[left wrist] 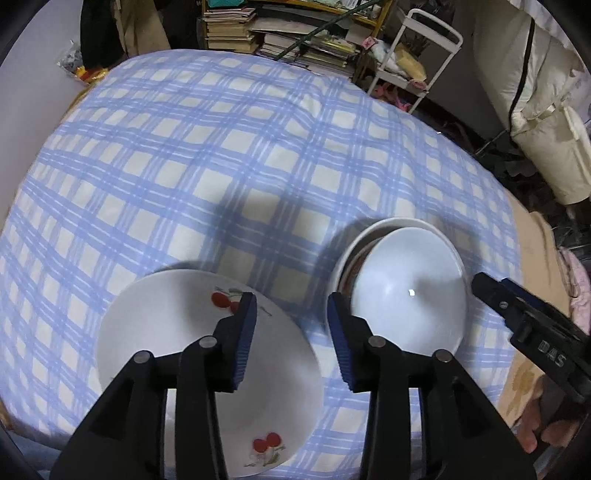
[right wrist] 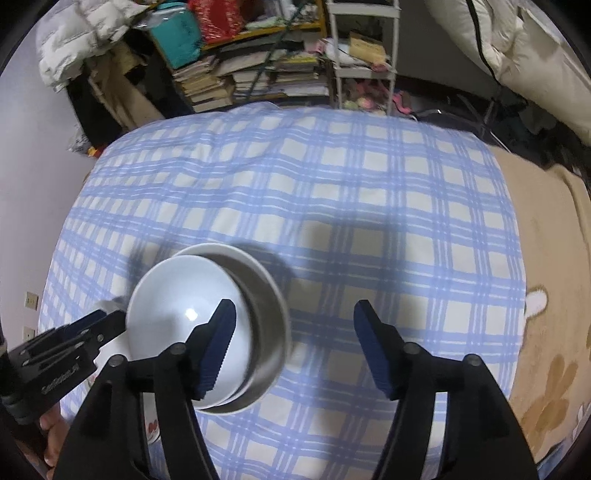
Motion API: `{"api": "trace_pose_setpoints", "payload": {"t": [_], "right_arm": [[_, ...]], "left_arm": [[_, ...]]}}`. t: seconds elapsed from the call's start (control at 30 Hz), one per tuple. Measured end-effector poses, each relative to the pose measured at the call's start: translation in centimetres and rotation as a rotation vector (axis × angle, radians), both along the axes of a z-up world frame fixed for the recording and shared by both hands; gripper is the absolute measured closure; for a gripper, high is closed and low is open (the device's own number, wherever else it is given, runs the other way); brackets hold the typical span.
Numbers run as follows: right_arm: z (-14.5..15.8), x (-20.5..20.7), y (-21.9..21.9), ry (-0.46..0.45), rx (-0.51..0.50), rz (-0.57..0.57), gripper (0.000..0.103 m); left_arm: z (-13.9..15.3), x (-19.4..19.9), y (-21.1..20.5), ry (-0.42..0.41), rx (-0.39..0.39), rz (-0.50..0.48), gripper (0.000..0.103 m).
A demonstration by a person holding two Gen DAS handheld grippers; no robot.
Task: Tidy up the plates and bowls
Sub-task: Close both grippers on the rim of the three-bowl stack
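Observation:
A white plate with red cherry prints (left wrist: 177, 339) lies on the blue checked cloth at lower left. My left gripper (left wrist: 291, 332) is open and empty, hovering above the plate's right edge. To its right a pale white bowl (left wrist: 410, 291) sits tilted inside a larger white bowl (left wrist: 388, 225). In the right wrist view the same small bowl (right wrist: 184, 317) rests in the larger bowl (right wrist: 266, 295). My right gripper (right wrist: 295, 339) is open and empty, just right of the bowls. It also shows in the left wrist view (left wrist: 491, 288).
The blue checked cloth (left wrist: 221, 155) covers the table. Stacked books (left wrist: 236, 29) and a white cart (left wrist: 417, 55) stand behind it. A beige flowered blanket (right wrist: 554, 332) lies to the right. The left gripper shows at lower left in the right wrist view (right wrist: 103, 325).

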State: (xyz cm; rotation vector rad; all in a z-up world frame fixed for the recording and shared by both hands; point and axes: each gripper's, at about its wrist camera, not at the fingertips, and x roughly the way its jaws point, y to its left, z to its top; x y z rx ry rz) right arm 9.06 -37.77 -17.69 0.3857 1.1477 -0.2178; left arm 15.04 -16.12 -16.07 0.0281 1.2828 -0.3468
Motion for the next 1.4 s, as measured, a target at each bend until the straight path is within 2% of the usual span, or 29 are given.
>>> {"api": "trace_pose_setpoints", "payload": {"t": [0.2,0.67,1.03,1.4], "right_arm": [[-1.2,0.1,-1.1,0.063,0.014,-0.026,0.033],[-3.2,0.6,-1.3,0.17,0.007,0.003,0.033],[-3.0,0.8,-0.7,0.18,-0.042,0.033,0.033],[-3.2,1.0,-0.5,0.183,-0.058,0.046,0.033]], "left_arm": [[-0.4,0.0,-0.7,-0.006,0.035,-0.029,0.062],[-1.2,0.3,-0.9,0.001,0.046,-0.033,0.062],[-1.5,0.6,-1.4,-0.01,0.067,-0.061,0.061],[-1.7,0.9,-1.7,0.002,0.072,-0.049,0.062]]}}
